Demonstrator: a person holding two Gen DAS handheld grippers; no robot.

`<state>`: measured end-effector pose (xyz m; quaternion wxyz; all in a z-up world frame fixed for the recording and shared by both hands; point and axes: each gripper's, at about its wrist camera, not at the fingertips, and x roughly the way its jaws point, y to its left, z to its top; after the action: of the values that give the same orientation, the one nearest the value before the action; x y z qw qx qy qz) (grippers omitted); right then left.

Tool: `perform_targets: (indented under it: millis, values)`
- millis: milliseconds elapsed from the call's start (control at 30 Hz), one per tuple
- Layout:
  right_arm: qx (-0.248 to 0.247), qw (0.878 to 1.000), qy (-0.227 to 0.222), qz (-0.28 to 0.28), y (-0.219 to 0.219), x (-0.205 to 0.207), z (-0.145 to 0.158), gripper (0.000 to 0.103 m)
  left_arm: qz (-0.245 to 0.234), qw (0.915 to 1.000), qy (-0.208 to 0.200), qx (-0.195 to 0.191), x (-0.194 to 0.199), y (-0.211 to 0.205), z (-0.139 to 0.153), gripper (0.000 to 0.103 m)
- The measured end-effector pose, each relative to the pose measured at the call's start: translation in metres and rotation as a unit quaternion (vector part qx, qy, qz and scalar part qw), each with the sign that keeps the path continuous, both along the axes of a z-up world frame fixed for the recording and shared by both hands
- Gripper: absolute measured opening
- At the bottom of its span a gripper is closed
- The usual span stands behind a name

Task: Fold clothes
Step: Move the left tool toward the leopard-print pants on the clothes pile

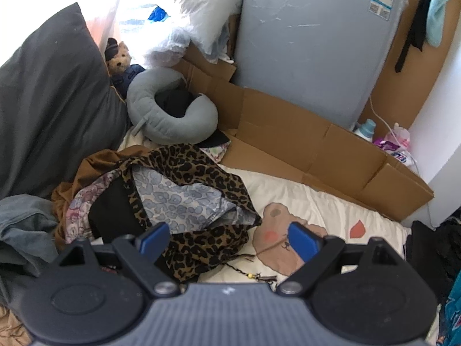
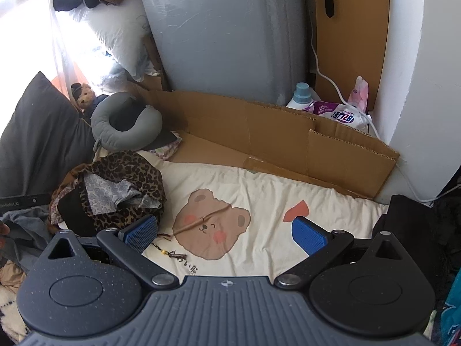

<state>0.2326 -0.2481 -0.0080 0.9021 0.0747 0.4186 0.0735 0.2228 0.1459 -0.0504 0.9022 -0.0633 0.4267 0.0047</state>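
A crumpled leopard-print garment [image 1: 198, 178] with a pale blue floral inside lies on a heap of clothes at the left of the cream bear-print sheet [image 1: 317, 201]. My left gripper [image 1: 227, 240] hangs open just above the garment's near edge, its blue pads [image 1: 302, 242] apart and holding nothing. In the right wrist view the same leopard garment [image 2: 126, 173] lies at the left, and my right gripper [image 2: 224, 235] stands open over the bear picture [image 2: 213, 225] on the sheet. A thin brown cord [image 2: 198, 222] with beads lies across the bear.
Brown and grey clothes [image 1: 26, 225] are piled at the left. A dark pillow [image 1: 49, 101], a grey neck pillow [image 1: 173, 112] and a teddy bear [image 1: 118, 60] sit behind. Flattened cardboard [image 1: 302, 141] and a grey appliance [image 1: 314, 49] stand at the back; dark fabric [image 2: 409, 230] lies right.
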Motion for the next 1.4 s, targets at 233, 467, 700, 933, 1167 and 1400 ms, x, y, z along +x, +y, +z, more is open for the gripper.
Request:
perform_targets:
  millis: [233, 467, 700, 933, 1167, 1400]
  values:
    - [-0.003, 1.0, -0.007, 0.005, 0.003, 0.007, -0.018, 0.102, -0.007, 1.0, -0.005, 0.0, 0.015, -0.001, -0.022, 0.091]
    - [0.003, 1.0, 0.005, 0.003, 0.006, 0.014, -0.052, 0.102, -0.012, 0.9998, -0.008, -0.012, 0.028, -0.004, -0.052, 0.091]
    - [0.008, 1.0, 0.018, 0.013, 0.013, 0.015, -0.098, 0.102, 0.004, 0.9997, -0.021, -0.014, 0.032, -0.007, -0.086, 0.091]
    - [-0.001, 1.0, 0.011, 0.019, 0.01, 0.018, -0.139, 0.102, 0.01, 0.9994, -0.032, -0.002, 0.031, -0.009, -0.117, 0.09]
    - [0.002, 0.999, -0.013, 0.033, 0.006, 0.014, -0.181, 0.102, 0.02, 0.9993, -0.029, -0.01, 0.03, -0.008, -0.148, 0.084]
    - [0.013, 0.998, -0.022, 0.057, 0.011, 0.001, -0.217, 0.102, 0.016, 0.9989, -0.039, 0.022, 0.033, -0.012, -0.176, 0.08]
